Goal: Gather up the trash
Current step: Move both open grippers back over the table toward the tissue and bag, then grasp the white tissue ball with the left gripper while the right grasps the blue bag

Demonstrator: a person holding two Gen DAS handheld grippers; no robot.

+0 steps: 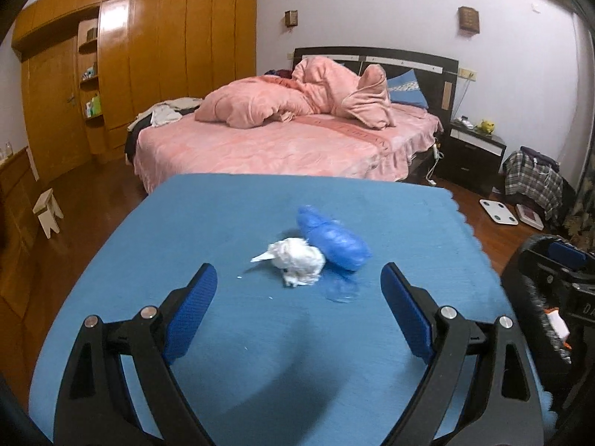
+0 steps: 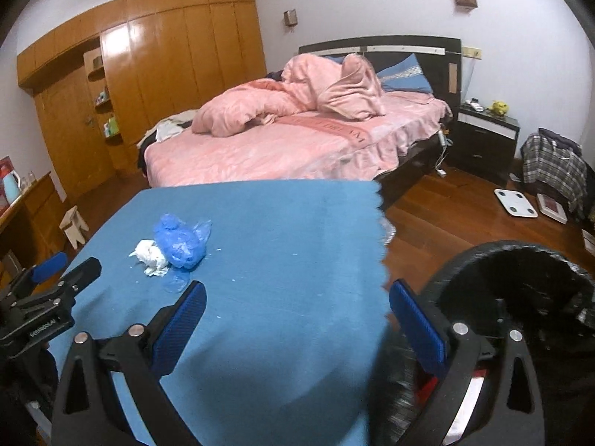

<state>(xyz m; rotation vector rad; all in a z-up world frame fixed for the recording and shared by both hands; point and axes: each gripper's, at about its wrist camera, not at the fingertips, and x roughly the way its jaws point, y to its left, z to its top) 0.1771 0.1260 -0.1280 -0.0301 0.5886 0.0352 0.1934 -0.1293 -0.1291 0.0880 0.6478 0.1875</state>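
Left wrist view: a blue cloth-covered table [image 1: 390, 215] in a wood-floored bedroom bears crumpled white tissue [image 1: 297, 260] touching a crinkled blue plastic bag [image 1: 334, 239]; left gripper [image 1: 297, 278] and right gripper [image 2: 297, 297] gape empty.

Faint, seemingly "GenRobot.AI" lettering on left tongs [image 2: 63, 271], otherwise nothing legible

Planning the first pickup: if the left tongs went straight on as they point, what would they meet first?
Probably the crumpled white tissue wad, centred between the open left tongs on the blue tablecloth; the crumpled blue plastic bag lies just behind it. Depth is uncertain.
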